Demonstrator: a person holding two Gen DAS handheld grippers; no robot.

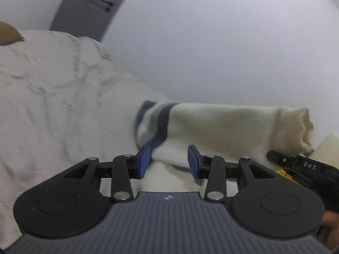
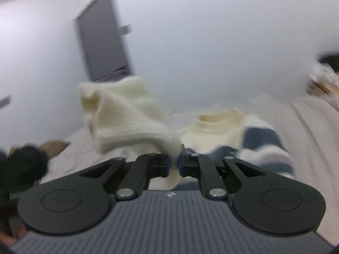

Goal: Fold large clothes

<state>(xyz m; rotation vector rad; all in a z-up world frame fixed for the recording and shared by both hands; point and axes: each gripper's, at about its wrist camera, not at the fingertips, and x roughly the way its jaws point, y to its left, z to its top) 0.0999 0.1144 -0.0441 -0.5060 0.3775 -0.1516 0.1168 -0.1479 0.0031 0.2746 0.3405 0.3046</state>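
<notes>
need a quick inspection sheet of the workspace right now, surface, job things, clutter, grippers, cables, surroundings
surface: bed under a wrinkled off-white cover.
job's things: cream sweater with dark blue stripes lies on the bed, collar showing; its sleeve is lifted clear.
clutter: brown thing at the far left edge of the bed, too blurred to name.
grippers: right gripper shut on the sleeve near its cuff; left gripper open, blue pads apart, sweater fabric between them, not pinched.
cables: nothing seen.
surroundings: plain white wall, grey door; blurred things at the right edge of the right wrist view.
</notes>
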